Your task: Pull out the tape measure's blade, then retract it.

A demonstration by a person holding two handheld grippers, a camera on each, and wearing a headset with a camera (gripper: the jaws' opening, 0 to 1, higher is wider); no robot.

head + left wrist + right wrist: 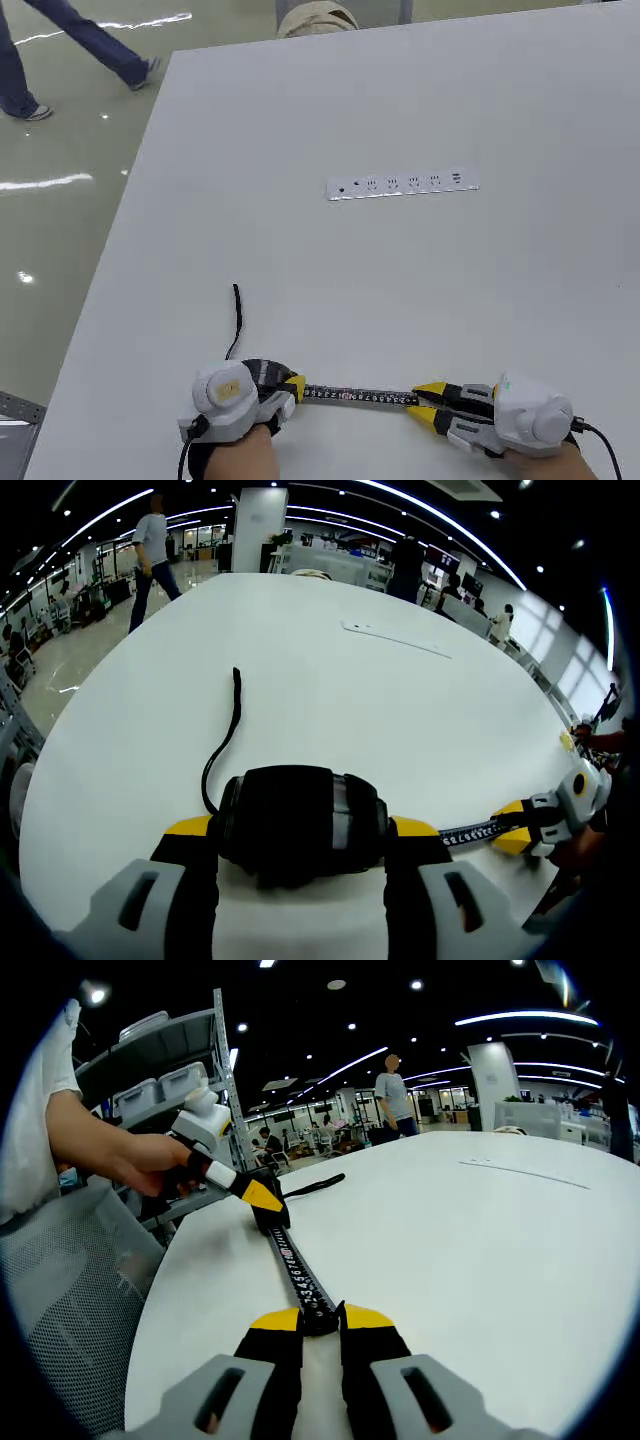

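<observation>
A white table (400,290) seen from above, with a white power strip (402,184) lying flat on it as the one fixed marker. Closest to the viewer, well to the near side of the power strip and by the table's front edge, two hand-held grippers face each other.

The left gripper (278,386), near and to the left of the power strip, has its yellow-tipped jaws clamped around the black body of the tape measure (262,372). In the left gripper view the tape measure (300,820) sits squarely between the two yellow fingertips (185,827), touching both.

The right gripper (425,402), almost straight in front of the power strip on its near side, has its jaws pressed together on the end of the blade (360,397). The blade is drawn out and runs low over the table from the tape measure to the right gripper, roughly parallel with the power strip, its printed numerals showing. In the right gripper view the blade (298,1270) runs straight away from the pinching jaws to the tape measure. A hand (150,1165) is wrapped around the left gripper's handle there.

A thin black strap (237,315) trails from the tape measure across the table towards the power strip's left end and stops well short of it. Beyond the power strip, past the table's far-left corner, a person (60,40) in jeans is mid-stride on a glossy floor (60,200).
</observation>
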